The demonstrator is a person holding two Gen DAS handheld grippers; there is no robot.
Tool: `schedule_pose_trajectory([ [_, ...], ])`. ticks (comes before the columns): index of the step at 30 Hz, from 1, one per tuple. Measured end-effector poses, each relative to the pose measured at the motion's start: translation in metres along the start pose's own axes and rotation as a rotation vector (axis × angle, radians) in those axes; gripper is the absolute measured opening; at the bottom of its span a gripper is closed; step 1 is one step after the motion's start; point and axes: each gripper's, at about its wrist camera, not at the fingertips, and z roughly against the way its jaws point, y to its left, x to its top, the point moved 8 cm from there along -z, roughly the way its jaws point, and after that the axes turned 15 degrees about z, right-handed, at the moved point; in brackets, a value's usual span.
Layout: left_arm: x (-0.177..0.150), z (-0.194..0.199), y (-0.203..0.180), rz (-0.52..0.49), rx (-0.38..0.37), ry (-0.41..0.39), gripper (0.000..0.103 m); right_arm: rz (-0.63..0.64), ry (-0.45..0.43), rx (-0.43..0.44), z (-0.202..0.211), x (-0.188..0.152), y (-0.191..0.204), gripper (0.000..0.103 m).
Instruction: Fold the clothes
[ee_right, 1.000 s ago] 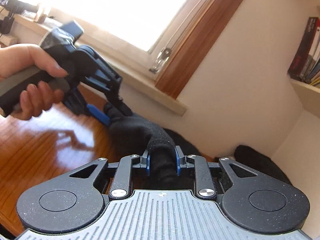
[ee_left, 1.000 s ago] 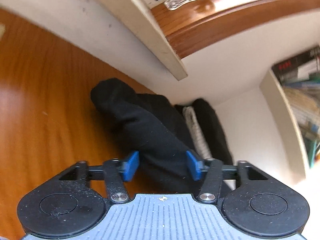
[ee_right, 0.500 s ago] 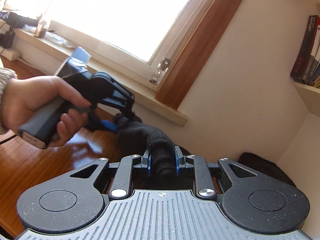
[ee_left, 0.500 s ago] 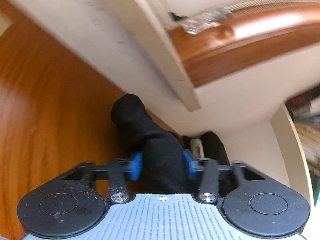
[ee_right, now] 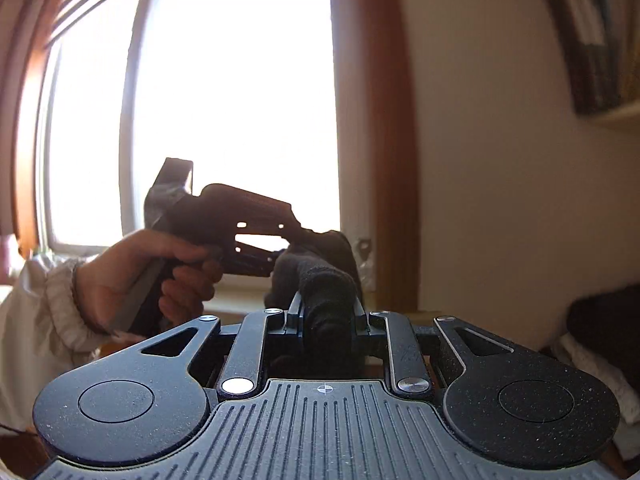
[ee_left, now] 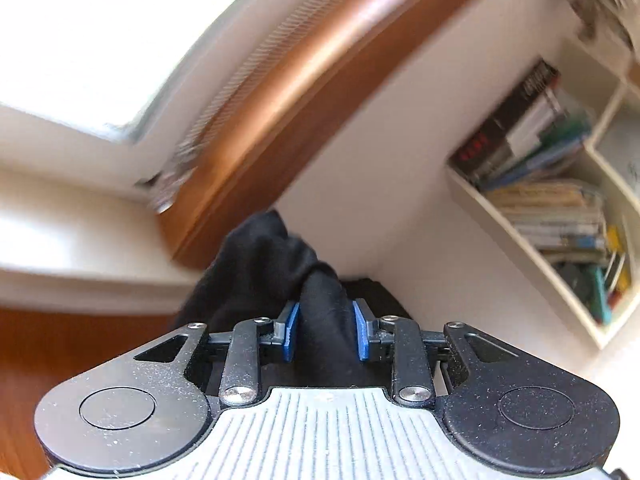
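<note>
You have the black garment (ee_left: pixel 320 312) pinched at two points and lifted off the wooden table (ee_left: pixel 60 352), so this is the raise-and-spread step before any fold. Your left gripper (ee_left: pixel 325 330) is clamped on a thick bunch of the dark cloth; its blue pads (ee_left: pixel 291 330) pressed in on the fabric within the last second and now grip it on both sides. Your right gripper (ee_right: pixel 327 316) holds a narrower roll of the same cloth, its jaws close together with the fabric squeezed between them. In the right wrist view your left hand (ee_right: pixel 160 276) and its tool show dark against the bright window (ee_right: pixel 240 100), with the cloth bridging the short gap between the two tools. A bookshelf (ee_left: pixel 560 200) stands at the right, and a second dark heap (ee_right: pixel 604 332) lies low on that side. Both views are blurred, and I cannot tell how much fabric hangs below. Next I would judge you need to draw the two grips apart until the cloth hangs flat, then lower it onto the table away from the wall, keeping both grips firm so neither bunch slips
</note>
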Motion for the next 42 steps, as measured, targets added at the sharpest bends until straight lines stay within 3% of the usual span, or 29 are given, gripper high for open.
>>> schedule_pose_trajectory([
  [2, -0.016, -0.055, 0.007, -0.025, 0.065, 0.086, 0.040, -0.087, 0.055, -0.048, -0.009, -0.031, -0.036, 0.025],
  [3, -0.023, -0.082, 0.011, -0.037, 0.098, 0.130, 0.045, -0.131, 0.083, -0.072, -0.013, -0.047, -0.053, 0.034],
  [6, -0.050, -0.143, 0.038, -0.018, 0.161, 0.262, 0.045, -0.224, 0.206, -0.227, -0.018, -0.108, -0.105, 0.040],
  [9, -0.060, -0.148, 0.055, -0.091, 0.161, 0.267, 0.048, -0.230, 0.257, -0.253, -0.013, -0.147, -0.122, 0.042],
  [16, -0.060, -0.092, 0.096, -0.265, 0.156, 0.249, 0.056, -0.138, 0.270, -0.221, -0.026, -0.178, -0.098, 0.049],
  [21, -0.067, -0.037, 0.131, -0.359, 0.211, 0.215, 0.062, -0.019, 0.289, -0.204, -0.034, -0.186, -0.069, 0.054],
  [26, -0.062, 0.003, 0.167, -0.294, 0.207, 0.148, 0.065, 0.078, 0.319, -0.158, -0.042, -0.185, -0.029, 0.054],
  [30, -0.071, 0.022, 0.182, -0.314, 0.209, 0.129, 0.065, 0.088, 0.420, -0.118, -0.040, -0.200, -0.011, 0.046],
  [34, -0.079, 0.027, 0.187, -0.296, 0.180, 0.127, 0.065, 0.122, 0.486, -0.156, -0.019, -0.202, -0.016, 0.046],
  [39, -0.083, 0.029, 0.194, -0.285, 0.164, 0.130, 0.066, 0.157, 0.401, -0.216, -0.018, -0.179, -0.015, 0.049],
  [42, -0.083, 0.028, 0.201, -0.261, 0.157, 0.137, 0.068, 0.160, 0.327, -0.189, -0.031, -0.177, -0.012, 0.050],
])
